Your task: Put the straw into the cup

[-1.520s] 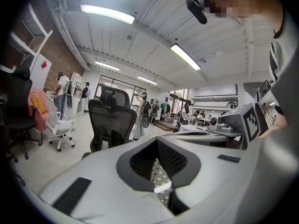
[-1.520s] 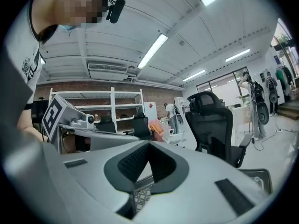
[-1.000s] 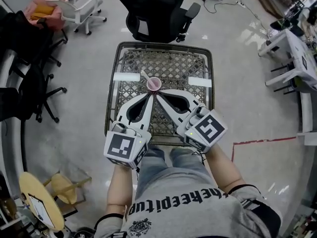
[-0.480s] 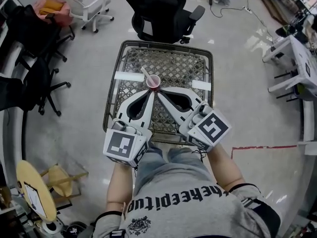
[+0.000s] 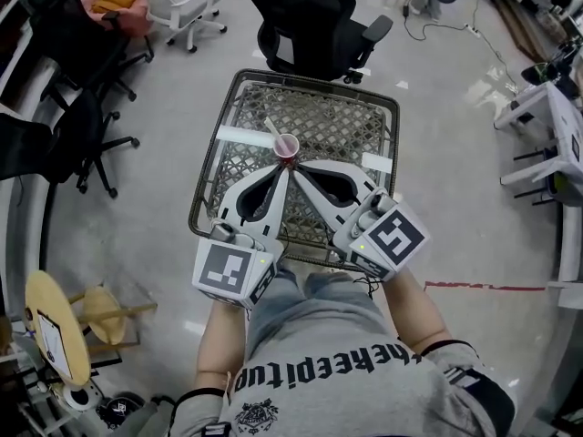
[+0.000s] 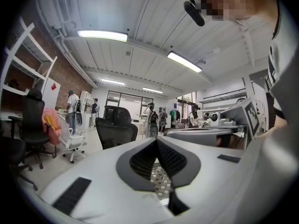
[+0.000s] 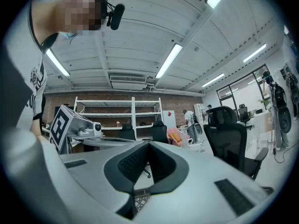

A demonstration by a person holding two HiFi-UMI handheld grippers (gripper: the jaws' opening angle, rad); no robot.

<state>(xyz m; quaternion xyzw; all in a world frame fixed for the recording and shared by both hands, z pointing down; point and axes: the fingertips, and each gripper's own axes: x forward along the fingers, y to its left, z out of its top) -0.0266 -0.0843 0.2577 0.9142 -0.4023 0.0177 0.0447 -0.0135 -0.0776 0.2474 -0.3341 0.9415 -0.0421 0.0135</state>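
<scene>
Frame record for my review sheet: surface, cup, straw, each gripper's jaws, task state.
surface: woven lattice tabletop in a dark metal frame
cup: small pink cup, upright near the tabletop's middle
straw: pale straw, standing in the cup, leaning far-left
left gripper: jaws together, nothing between, tip just short of the cup
right gripper: the same
contact with cup: cannot tell
task state: straw in cup

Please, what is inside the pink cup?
A straw leans out of the pink cup, away from the person. The cup's wall covers the straw's lower end.
</scene>
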